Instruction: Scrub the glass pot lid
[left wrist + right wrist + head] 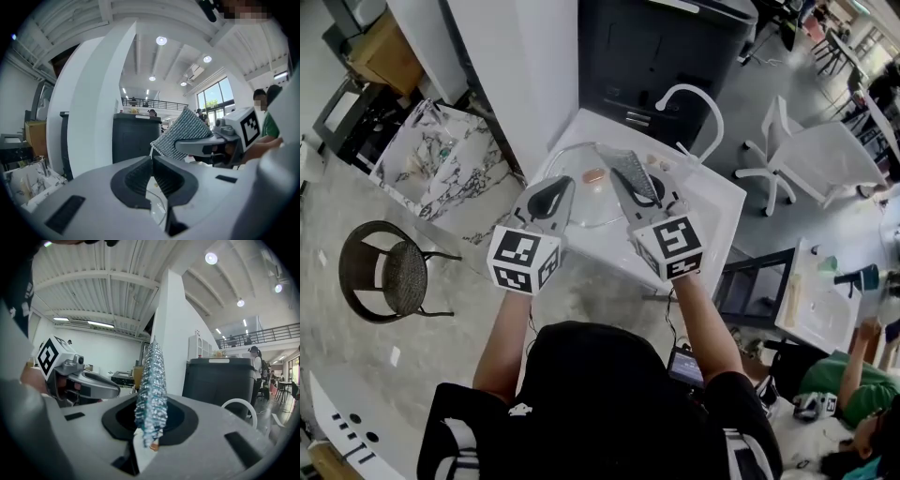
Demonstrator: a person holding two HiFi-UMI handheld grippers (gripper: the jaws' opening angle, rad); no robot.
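two claws were clamped: the left claw [151, 176] pinched the rim of the glass pot lid [581, 202], held above the white counter [712, 202]; the right claw [150, 423] pinched a scrub pad [151, 380] at the lid's right side.

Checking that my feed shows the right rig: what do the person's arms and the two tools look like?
The left tool and the right tool both have light grey bodies, with black ribbed pads set in dark recesses. Each carries a white cube printed with black square markers. The person wears a black short-sleeved top with white markings, and the forearms are bare.
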